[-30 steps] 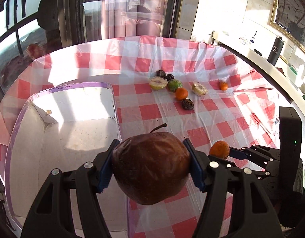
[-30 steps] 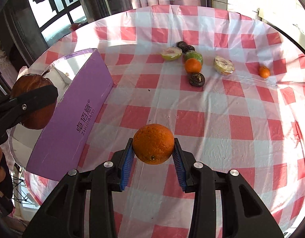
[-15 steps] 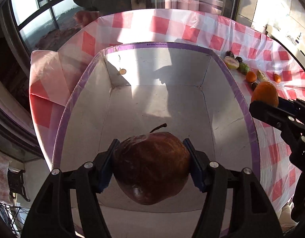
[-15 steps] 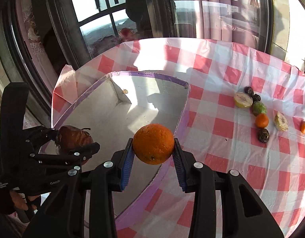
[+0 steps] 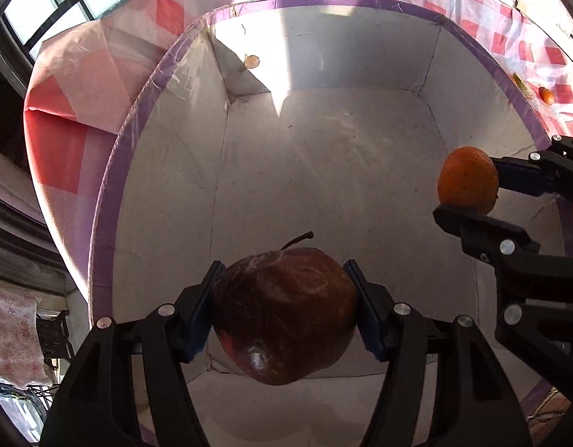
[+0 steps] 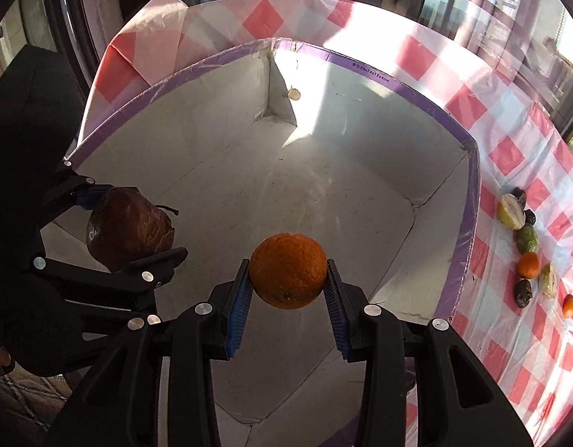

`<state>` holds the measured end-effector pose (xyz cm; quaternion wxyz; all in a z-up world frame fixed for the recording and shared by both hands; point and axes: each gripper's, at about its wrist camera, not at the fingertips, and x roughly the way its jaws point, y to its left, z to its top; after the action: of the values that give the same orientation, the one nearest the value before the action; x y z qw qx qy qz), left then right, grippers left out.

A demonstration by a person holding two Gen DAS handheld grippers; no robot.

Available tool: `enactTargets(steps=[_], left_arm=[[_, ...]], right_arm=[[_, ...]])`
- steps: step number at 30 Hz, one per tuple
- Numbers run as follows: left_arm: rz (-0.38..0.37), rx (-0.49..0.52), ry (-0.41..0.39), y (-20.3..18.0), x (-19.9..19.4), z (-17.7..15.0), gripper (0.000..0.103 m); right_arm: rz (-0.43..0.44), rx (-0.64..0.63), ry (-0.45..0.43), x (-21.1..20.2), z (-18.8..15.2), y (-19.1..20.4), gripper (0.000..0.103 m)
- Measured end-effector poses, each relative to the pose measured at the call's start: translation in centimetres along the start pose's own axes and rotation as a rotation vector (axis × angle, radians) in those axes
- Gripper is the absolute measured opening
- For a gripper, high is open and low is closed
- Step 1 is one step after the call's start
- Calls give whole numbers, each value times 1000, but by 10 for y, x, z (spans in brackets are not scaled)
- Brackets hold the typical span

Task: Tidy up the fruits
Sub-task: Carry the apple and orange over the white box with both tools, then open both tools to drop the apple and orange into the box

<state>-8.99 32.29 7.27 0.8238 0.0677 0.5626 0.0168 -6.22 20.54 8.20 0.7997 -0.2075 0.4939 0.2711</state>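
Note:
My left gripper (image 5: pixel 284 313) is shut on a dark red apple (image 5: pixel 282 316) with a stem and holds it over the inside of the open white box with a purple rim (image 5: pixel 111 171). My right gripper (image 6: pixel 288 294) is shut on an orange (image 6: pixel 288 281) and holds it over the same box (image 6: pixel 468 223). The orange (image 5: pixel 468 184) shows at the right of the left wrist view, and the apple (image 6: pixel 128 229) at the left of the right wrist view. The box floor (image 6: pixel 323 201) is bare.
Several small fruits (image 6: pixel 528 257) lie in a row on the red-and-white checked tablecloth (image 6: pixel 509 156) right of the box. A small orange fruit (image 5: pixel 547 95) lies beyond the box's right wall. Windows stand behind the table's far edge.
Both grippers have moved further over the box and lower into it, each still holding its fruit. The orange is now inside the box rim beside the apple.

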Motion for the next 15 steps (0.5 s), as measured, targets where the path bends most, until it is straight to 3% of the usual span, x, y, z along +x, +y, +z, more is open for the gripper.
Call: enactTargets(steps=[7,15], left_arm=[[-22,7,103,0,16,-2,65],[-29,8,160,-2,29,-4,65]], right_arm=[[-41,-101,103,19,-11,17,39],[-32,-86,106,21,-12,17,40]])
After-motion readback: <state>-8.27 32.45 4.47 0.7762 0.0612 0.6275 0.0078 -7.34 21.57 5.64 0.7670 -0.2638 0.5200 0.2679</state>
